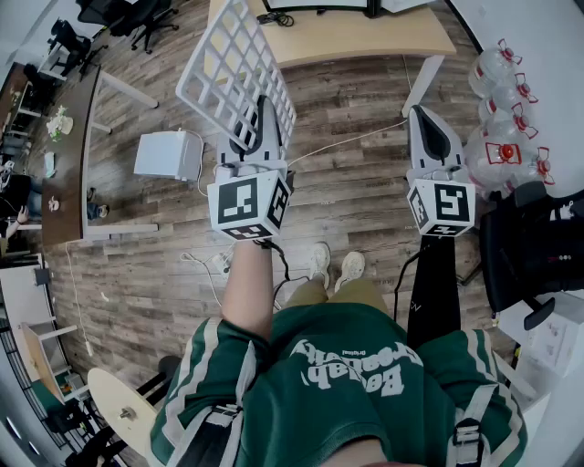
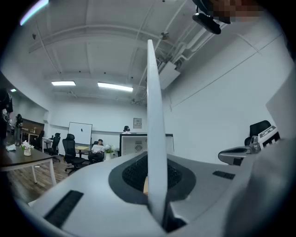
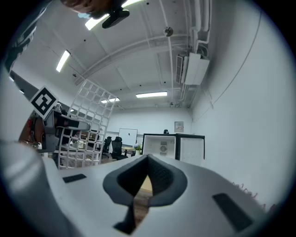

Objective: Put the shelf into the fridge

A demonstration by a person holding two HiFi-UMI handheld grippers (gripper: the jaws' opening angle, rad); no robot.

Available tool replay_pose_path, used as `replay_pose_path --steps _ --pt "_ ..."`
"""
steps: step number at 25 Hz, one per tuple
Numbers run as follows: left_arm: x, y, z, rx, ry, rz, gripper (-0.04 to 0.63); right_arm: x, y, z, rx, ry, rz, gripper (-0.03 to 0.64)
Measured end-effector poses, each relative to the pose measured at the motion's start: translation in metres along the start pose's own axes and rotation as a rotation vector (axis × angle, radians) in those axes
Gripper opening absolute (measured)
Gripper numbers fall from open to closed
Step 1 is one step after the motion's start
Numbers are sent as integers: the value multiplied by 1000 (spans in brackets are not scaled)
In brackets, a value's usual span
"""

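The white wire-grid shelf (image 1: 235, 73) is held upright above the wood floor, and my left gripper (image 1: 262, 117) is shut on its lower edge. In the left gripper view the shelf (image 2: 155, 120) shows edge-on as a white bar clamped between the jaws of the left gripper (image 2: 157, 185). My right gripper (image 1: 427, 126) hangs to the right at about the same height, shut with nothing in it. The right gripper view looks over the right gripper (image 3: 147, 161) at the shelf (image 3: 88, 125) on the left. Ahead stands a small fridge (image 3: 173, 146) with its door open, and the same fridge (image 2: 138, 143) appears in the left gripper view.
A wooden table (image 1: 365, 36) stands ahead. A white box (image 1: 169, 155) and cables (image 1: 205, 264) lie on the floor at left. Several water jugs (image 1: 502, 119) and a black chair (image 1: 538, 246) are at right. Office chairs (image 1: 128, 18) stand far left.
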State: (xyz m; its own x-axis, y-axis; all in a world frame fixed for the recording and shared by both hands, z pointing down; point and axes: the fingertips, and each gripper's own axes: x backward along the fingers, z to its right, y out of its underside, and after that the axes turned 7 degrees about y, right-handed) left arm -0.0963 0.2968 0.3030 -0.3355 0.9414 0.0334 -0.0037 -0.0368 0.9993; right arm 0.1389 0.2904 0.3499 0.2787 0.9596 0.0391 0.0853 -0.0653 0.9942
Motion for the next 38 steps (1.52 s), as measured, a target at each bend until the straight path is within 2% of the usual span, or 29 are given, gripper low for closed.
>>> replay_pose_path --steps 10,21,29,38 --pt "67 -2 -22 34 31 6 23 44 -14 -56 13 24 -30 3" --pt "136 -1 -60 -10 27 -2 23 97 -37 -108 38 71 -1 3" --pt "136 4 -67 -63 15 -1 21 93 -38 -111 43 53 15 3" --pt "82 3 -84 -76 21 25 21 41 -33 -90 54 29 23 3"
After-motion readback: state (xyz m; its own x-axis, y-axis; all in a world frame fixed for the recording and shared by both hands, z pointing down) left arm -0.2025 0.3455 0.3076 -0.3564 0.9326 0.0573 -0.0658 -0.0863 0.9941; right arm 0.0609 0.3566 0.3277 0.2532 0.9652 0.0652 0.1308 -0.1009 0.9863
